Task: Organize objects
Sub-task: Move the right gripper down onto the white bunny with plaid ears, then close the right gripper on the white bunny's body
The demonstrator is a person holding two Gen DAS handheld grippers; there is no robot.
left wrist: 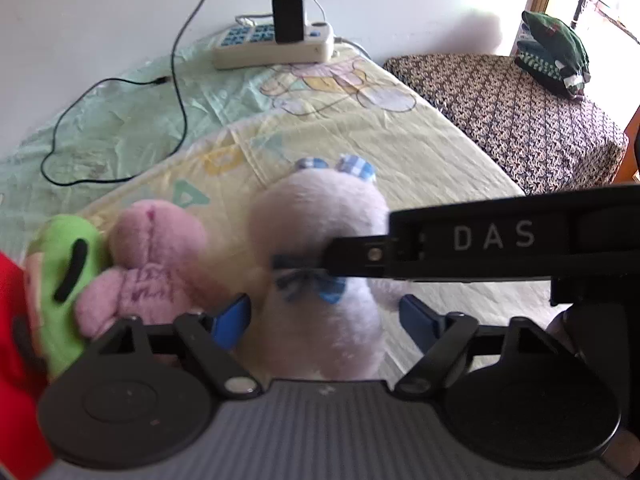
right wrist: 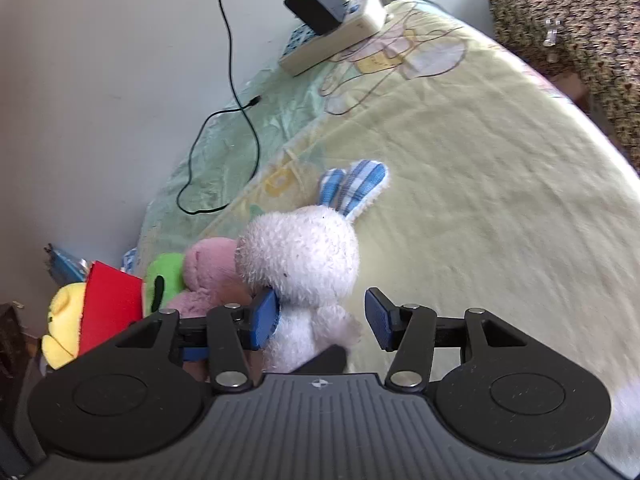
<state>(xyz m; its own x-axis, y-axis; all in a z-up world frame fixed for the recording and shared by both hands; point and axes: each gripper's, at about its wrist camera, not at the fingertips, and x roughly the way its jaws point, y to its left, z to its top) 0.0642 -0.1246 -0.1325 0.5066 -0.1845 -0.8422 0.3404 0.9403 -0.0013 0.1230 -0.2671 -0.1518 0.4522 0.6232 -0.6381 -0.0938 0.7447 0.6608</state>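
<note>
Bed [right wrist: 500, 168], yellow-green cartoon sheet, fills both views; wall behind, patterned bench [left wrist: 520, 112] beyond the far edge. Power strip [left wrist: 276, 46] with a black adapter near the wall, its cable [right wrist: 240, 112] trailing loose across the sheet.

Toys in a row along the near left: white plush rabbit [right wrist: 300, 256] with blue checked ears, touching a pink plush [right wrist: 208, 272], then a green plush [right wrist: 164, 276], then red and yellow ones at the edge.

Rabbit lies directly ahead of both claws, long axis running away from us, ears farthest.

Left gripper [left wrist: 324, 320]: jaws wide, straddling the rabbit's body, neither pad clearly pressing.

Right gripper [right wrist: 320, 320]: jaws wide, left pad against the rabbit's neck, right pad apart. It crosses the left view at the rabbit's bow.

We judge neither claw clearly nearer.
</note>
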